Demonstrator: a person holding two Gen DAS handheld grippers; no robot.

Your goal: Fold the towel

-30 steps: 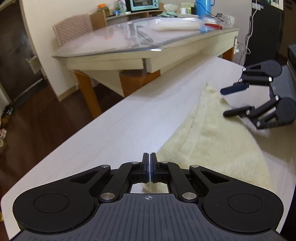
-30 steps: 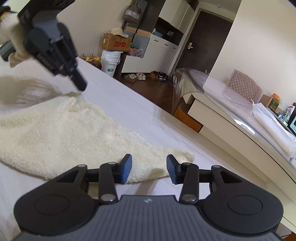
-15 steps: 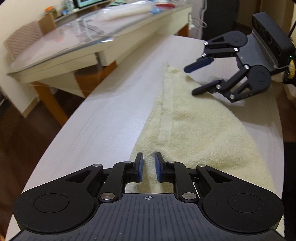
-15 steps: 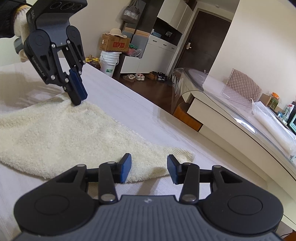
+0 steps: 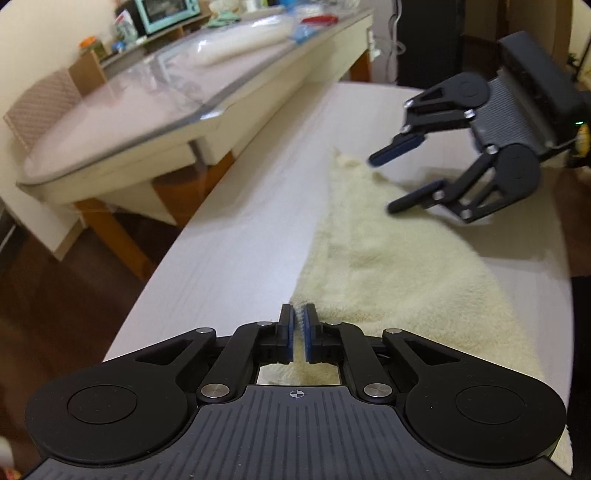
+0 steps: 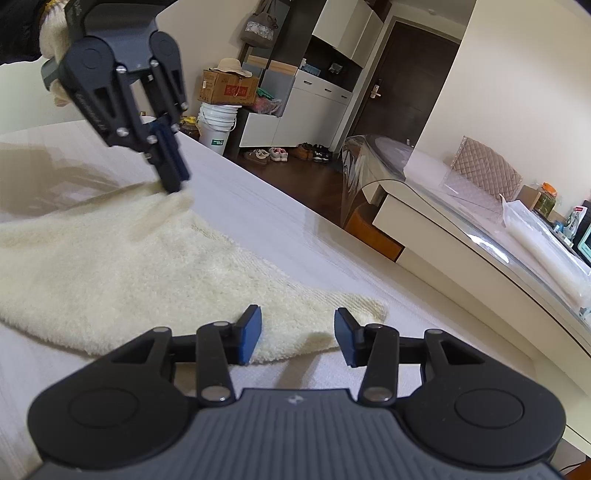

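Since half a second ago my left gripper has pinched shut on the near corner of the cream terry towel. Right gripper hangs apart over the far corner: clamp there next, lift both evenly. Pale table, glass-topped table beyond.

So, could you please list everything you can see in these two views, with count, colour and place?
fluffy cream towel: one, cream, lying on the white table.
white work table: one, white, under the towel.
glass-topped cream side table: one, cream, beside the white table.
mint toaster oven: one, mint, far end of the side table.
white plastic bucket: one, white, on the floor.
brown cardboard box: one, brown, above the bucket.
shoes: several, mixed colours, by the cabinet.
left gripper: black, jaws closing on the towel's corner.
right gripper: black, jaws apart over the other corner.
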